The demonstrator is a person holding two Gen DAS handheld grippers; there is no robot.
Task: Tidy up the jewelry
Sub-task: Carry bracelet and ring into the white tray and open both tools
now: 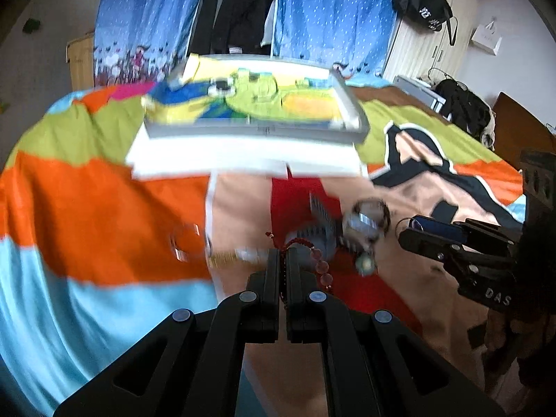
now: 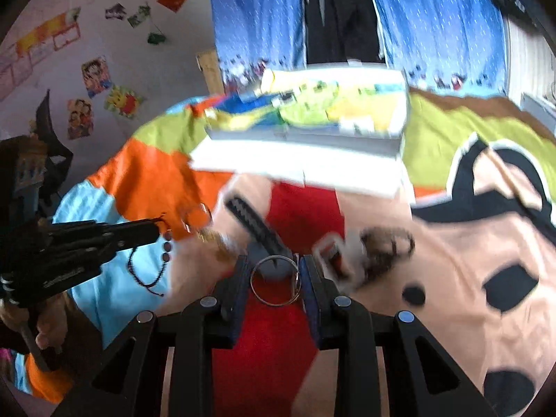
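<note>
The left hand-held gripper (image 1: 282,260), closed on a dark red beaded bracelet (image 2: 153,264), and the right hand-held gripper (image 2: 274,274), clamping a thin silver metal ring (image 2: 276,279), hold both above the colourful bed quilt (image 1: 104,215), apparently for carrying to the clear compartmented plastic box (image 1: 257,132) lying beyond.

Quick count, and it's blurry so take it loosely. Two tools: the left tool (image 1: 282,255) and the right tool (image 2: 274,274). One red bead bracelet (image 1: 318,257), one thin silver ring (image 2: 275,280), one black strap (image 2: 259,226). One gold chain (image 2: 217,239), one clear bangle (image 2: 196,217), one dark bangle (image 2: 387,248). One tray (image 1: 257,131) on one bed (image 1: 87,208). Two blue curtains (image 1: 333,10). Some smaller bits by the strap are too smeared to count.
</note>
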